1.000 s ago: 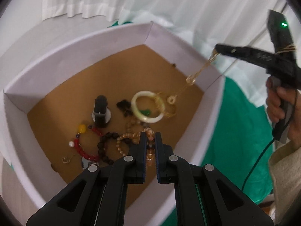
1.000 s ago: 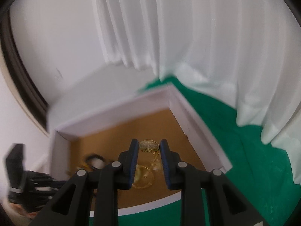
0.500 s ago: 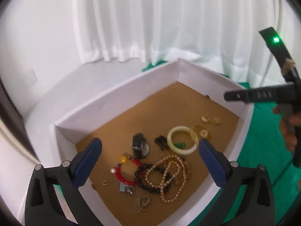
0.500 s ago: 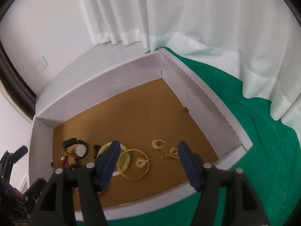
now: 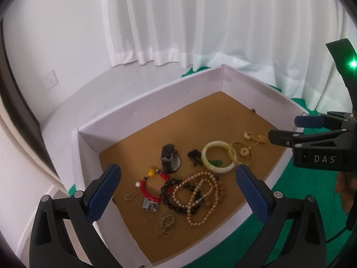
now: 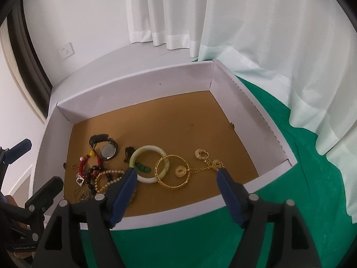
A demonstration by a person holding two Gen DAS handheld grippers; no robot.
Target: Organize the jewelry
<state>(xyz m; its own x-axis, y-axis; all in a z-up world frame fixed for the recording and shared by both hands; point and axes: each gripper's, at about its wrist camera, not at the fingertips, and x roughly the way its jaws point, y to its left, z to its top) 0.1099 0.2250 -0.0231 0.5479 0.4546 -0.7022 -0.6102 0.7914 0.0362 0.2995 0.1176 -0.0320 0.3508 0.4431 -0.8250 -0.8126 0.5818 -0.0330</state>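
Observation:
A white cardboard box (image 5: 151,102) (image 6: 133,84) with a brown floor holds the jewelry. In it lie a pale jade bangle (image 5: 217,159) (image 6: 149,167), a gold bangle with a gold chain necklace (image 5: 243,156) (image 6: 173,172), a watch (image 5: 170,162) (image 6: 107,150), a red bead bracelet (image 5: 149,186) (image 6: 86,165), dark beads (image 5: 171,195) and a cream bead necklace (image 5: 200,197) (image 6: 109,178). My left gripper (image 5: 177,188) is wide open and empty above the box's near left side. My right gripper (image 6: 177,184) is wide open and empty above the near edge; it also shows in the left wrist view (image 5: 312,131).
The box sits on a green cloth (image 6: 279,178) (image 5: 296,203). White curtains (image 6: 256,22) hang behind and to the right. A white wall with a socket (image 6: 66,50) is at the back left. A thin chain (image 5: 166,224) lies near the box's front.
Both grippers opened and drew back and up from the box. The right one let go of the gold chain necklace, which now lies by the gold bangle; the left released the bead necklace.

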